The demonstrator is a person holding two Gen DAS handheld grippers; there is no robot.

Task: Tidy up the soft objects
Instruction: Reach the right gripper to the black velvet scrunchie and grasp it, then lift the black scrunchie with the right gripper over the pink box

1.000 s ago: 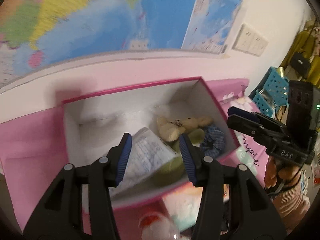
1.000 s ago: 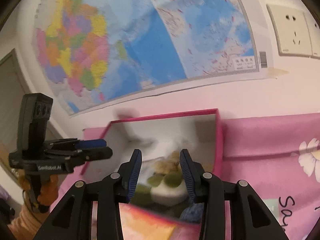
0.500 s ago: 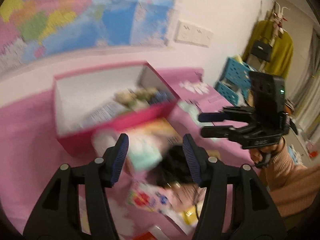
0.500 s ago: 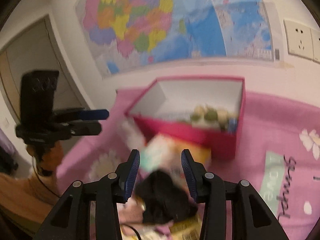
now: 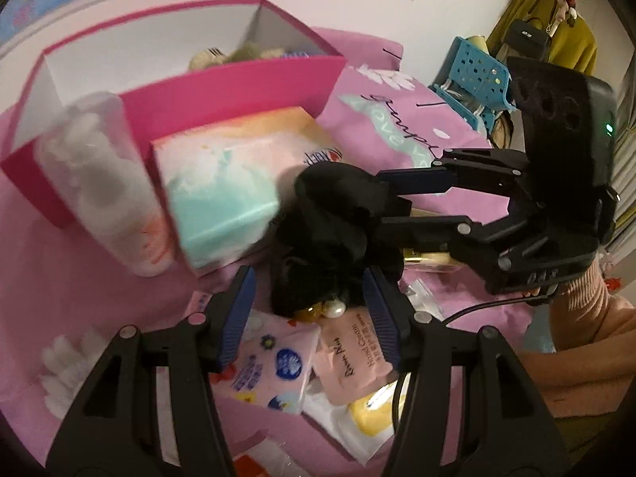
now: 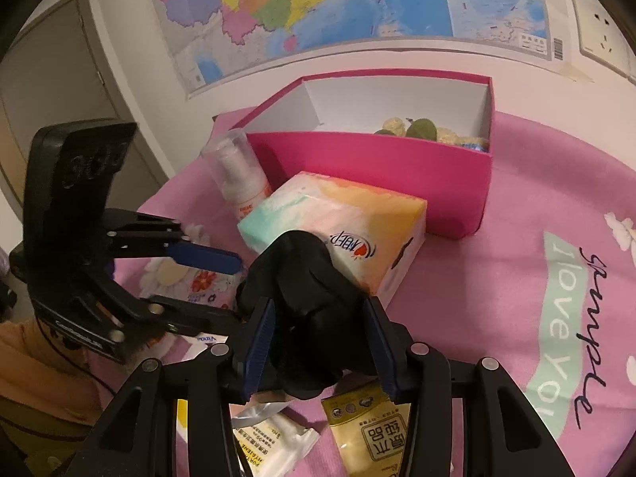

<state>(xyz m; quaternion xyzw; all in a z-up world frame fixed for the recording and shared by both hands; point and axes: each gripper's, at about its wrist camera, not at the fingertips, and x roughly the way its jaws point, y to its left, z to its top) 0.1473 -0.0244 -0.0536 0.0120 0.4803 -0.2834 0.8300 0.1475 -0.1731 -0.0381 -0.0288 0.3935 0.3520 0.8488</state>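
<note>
Black cloth (image 6: 306,310) sits between my right tongs (image 6: 322,342), wide, not squeezing yet. Left tongs (image 5: 310,318) wide, just behind. Floppy; might slip out.

Colours everywhere: hot pink box (image 6: 397,167) with a white inside, tissue pack (image 6: 338,218) in a mint, white and orange wash, plain black scrunchie (image 6: 306,290), pink bedsheet (image 6: 536,198) with white flowers and mint lettering, gold sachet (image 6: 373,433), multicoloured wall map (image 6: 338,8).
</note>
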